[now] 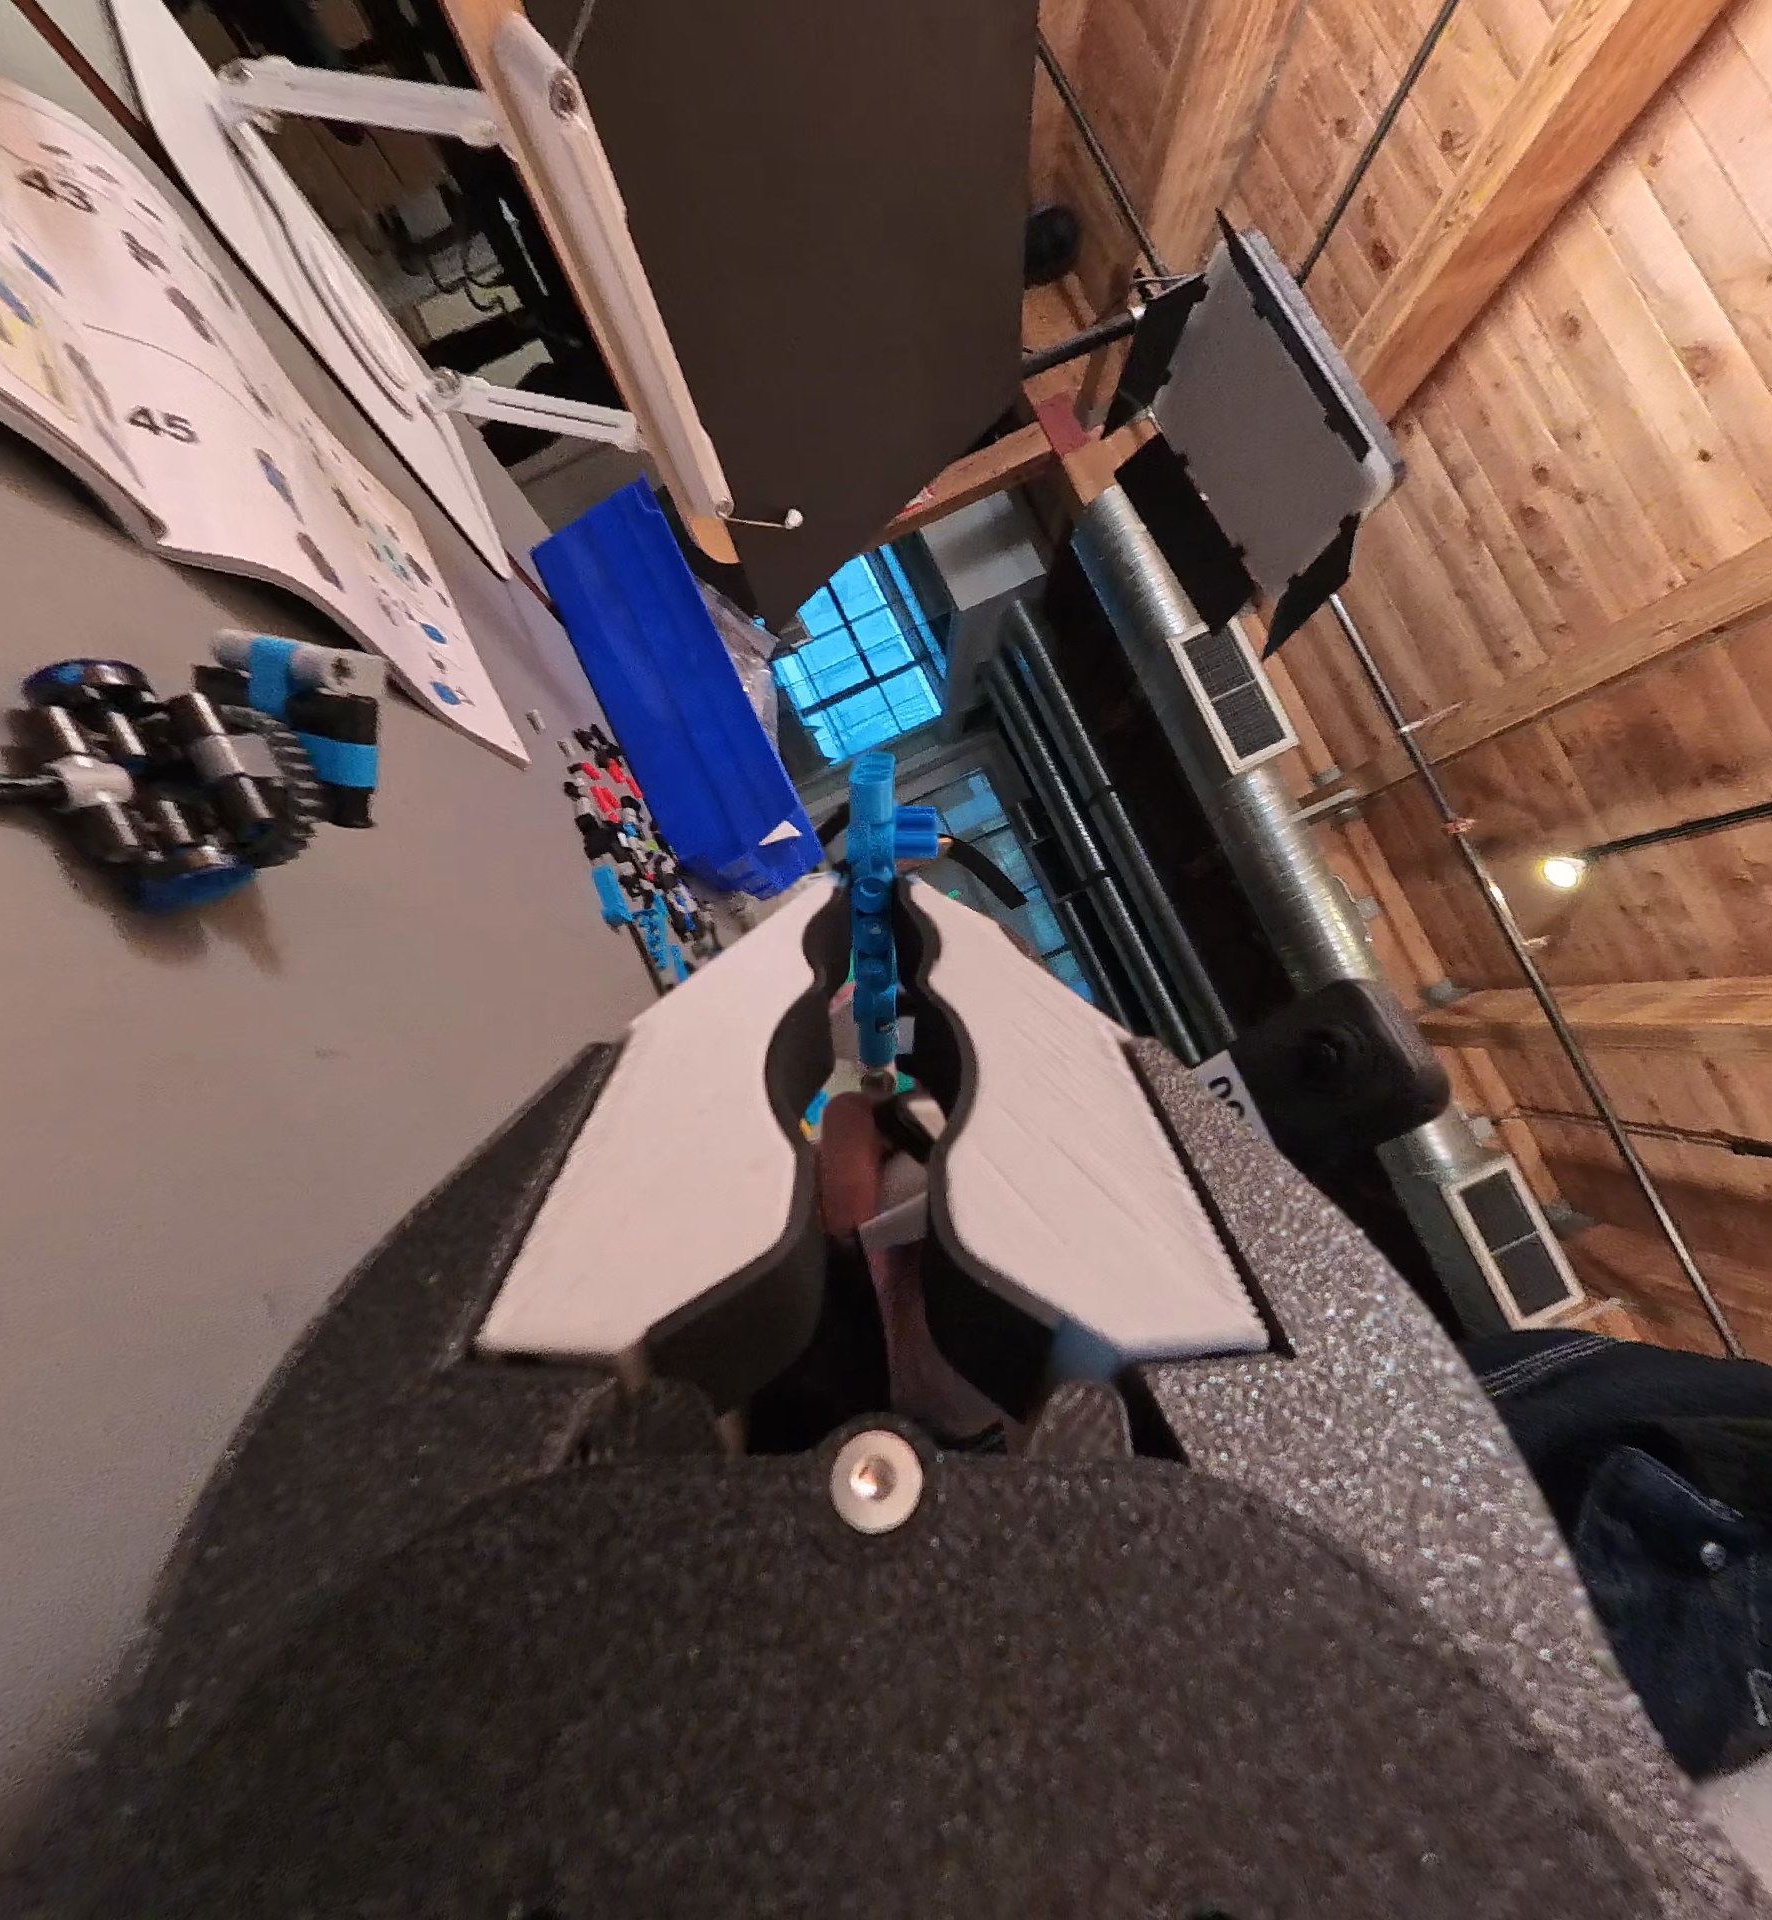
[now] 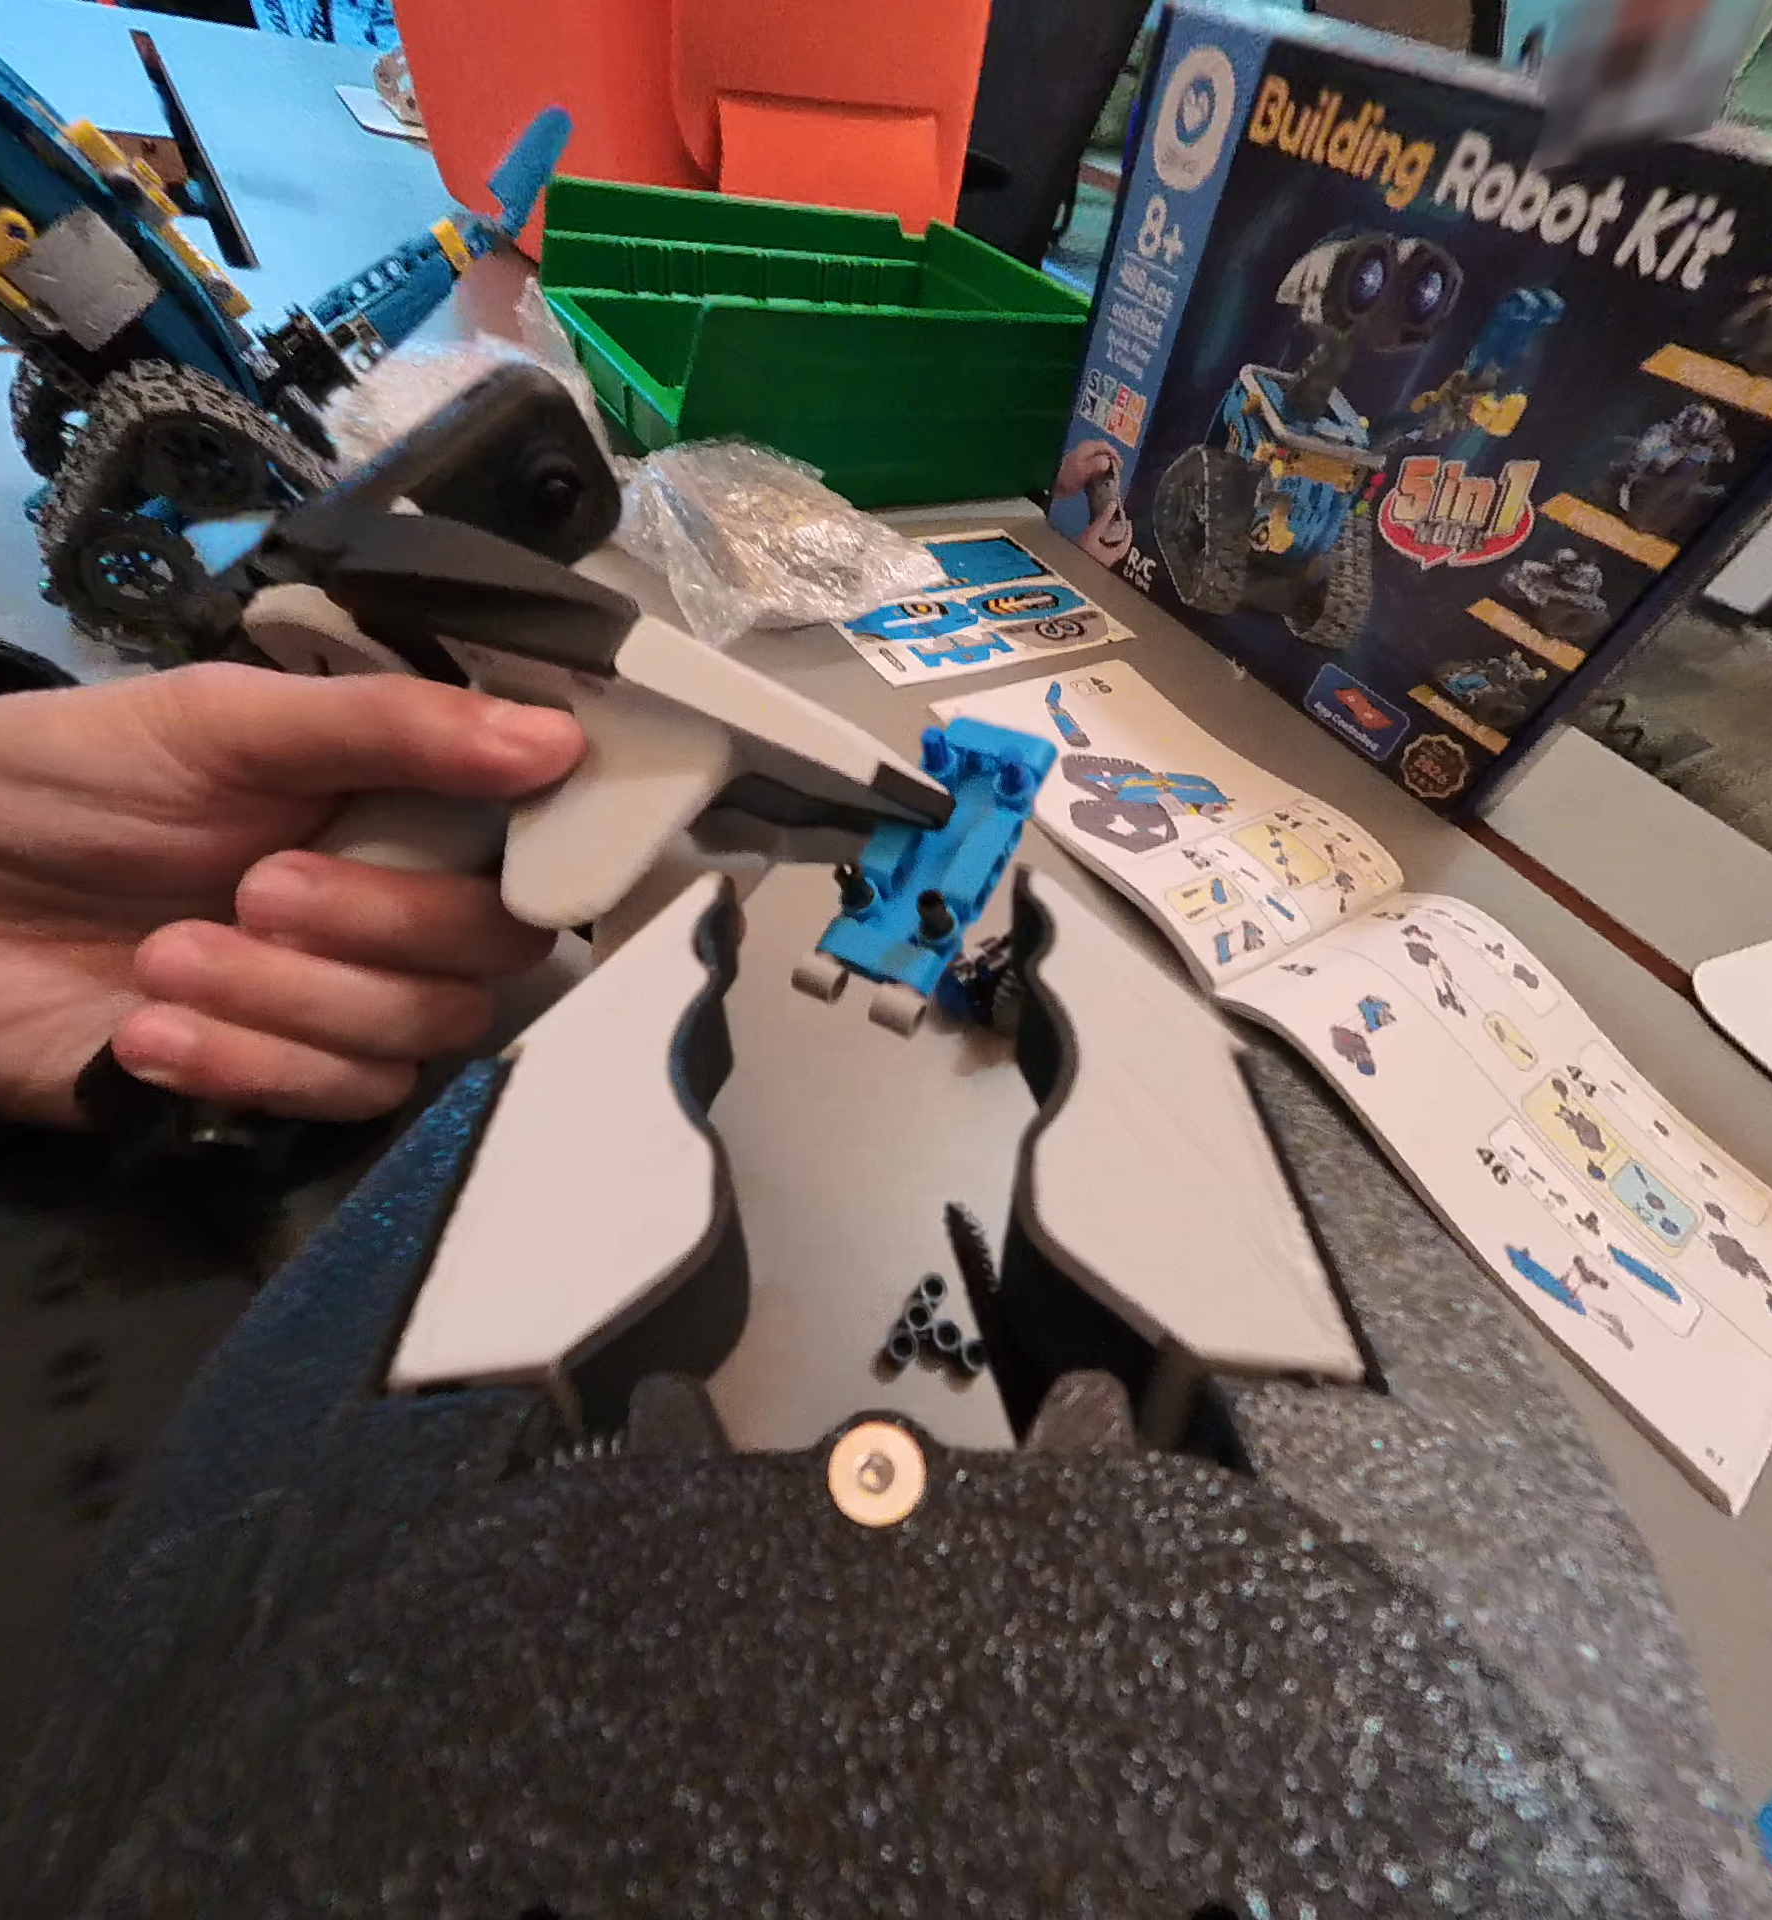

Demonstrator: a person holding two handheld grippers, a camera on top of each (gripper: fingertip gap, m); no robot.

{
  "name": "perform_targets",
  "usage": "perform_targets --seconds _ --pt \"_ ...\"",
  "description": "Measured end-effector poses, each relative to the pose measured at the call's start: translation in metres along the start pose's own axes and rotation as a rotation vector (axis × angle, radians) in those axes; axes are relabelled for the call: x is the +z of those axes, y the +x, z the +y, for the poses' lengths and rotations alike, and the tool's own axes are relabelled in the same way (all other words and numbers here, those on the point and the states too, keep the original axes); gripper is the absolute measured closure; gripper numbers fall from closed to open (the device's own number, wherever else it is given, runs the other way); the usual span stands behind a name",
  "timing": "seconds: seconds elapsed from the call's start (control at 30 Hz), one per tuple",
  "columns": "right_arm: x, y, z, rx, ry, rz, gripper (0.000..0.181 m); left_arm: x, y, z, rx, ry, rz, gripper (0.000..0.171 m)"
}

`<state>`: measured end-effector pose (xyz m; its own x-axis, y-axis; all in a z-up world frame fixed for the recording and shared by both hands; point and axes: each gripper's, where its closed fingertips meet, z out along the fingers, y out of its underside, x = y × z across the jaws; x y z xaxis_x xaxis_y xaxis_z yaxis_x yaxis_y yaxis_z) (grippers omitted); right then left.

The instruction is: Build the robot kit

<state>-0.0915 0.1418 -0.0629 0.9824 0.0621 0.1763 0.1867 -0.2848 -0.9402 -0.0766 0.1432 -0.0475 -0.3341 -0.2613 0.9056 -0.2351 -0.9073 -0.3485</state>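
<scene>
My left gripper is shut on a blue brick assembly, seen edge-on between its tips and lifted off the grey table. In the right wrist view a hand holds that left gripper, which pinches the blue assembly with black pins and two grey end pieces. My right gripper is open and empty, its fingers either side of the assembly and just below it, not touching. Small black pins lie on the table between my right fingers.
An open instruction booklet lies to the right, with a kit box, a sticker sheet, a plastic bag and a green bin behind. A built blue vehicle stands far left. A black-and-blue wheeled sub-assembly, loose parts and a blue bin show in the left wrist view. The tips of both grippers are at nearly the same place. About 30 cm separates my right fingertips from the built blue vehicle.
</scene>
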Motion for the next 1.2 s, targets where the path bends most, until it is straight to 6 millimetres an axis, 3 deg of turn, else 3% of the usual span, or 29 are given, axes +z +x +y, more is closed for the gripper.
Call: perform_targets --seconds 0.1,0.2,0.33,0.47,0.57,0.73,0.83,1.2 --pt "-0.006 0.007 0.004 -0.040 -0.011 0.019 0.150 -0.001 0.003 0.003 -0.009 -0.007 0.015 0.164" --pt "-0.016 0.013 0.002 0.010 0.021 -0.061 0.157 -0.001 0.007 0.010 -0.035 -0.048 0.051 0.164" --pt "-0.029 0.012 0.003 0.113 0.033 -0.323 0.157 0.002 0.016 0.025 0.018 -0.147 0.075 0.162" --pt "-0.050 0.017 0.004 0.422 0.092 -0.674 0.158 0.006 0.029 0.033 0.165 -0.211 0.091 0.130" --pt "-0.082 0.013 -0.020 0.669 0.206 -1.027 0.158 0.008 0.038 0.042 0.353 -0.252 0.082 0.122" --pt "-0.086 -0.016 -0.012 0.578 0.085 -1.135 0.158 0.011 0.054 0.068 0.671 -0.331 0.105 0.124" --pt "-0.086 -0.017 -0.013 0.589 0.090 -1.128 0.158 0.011 0.049 0.079 0.765 -0.385 0.078 0.141" --pt "-0.086 -0.016 -0.005 0.599 0.041 -1.107 0.158 0.011 0.041 0.080 0.788 -0.402 0.035 0.144"
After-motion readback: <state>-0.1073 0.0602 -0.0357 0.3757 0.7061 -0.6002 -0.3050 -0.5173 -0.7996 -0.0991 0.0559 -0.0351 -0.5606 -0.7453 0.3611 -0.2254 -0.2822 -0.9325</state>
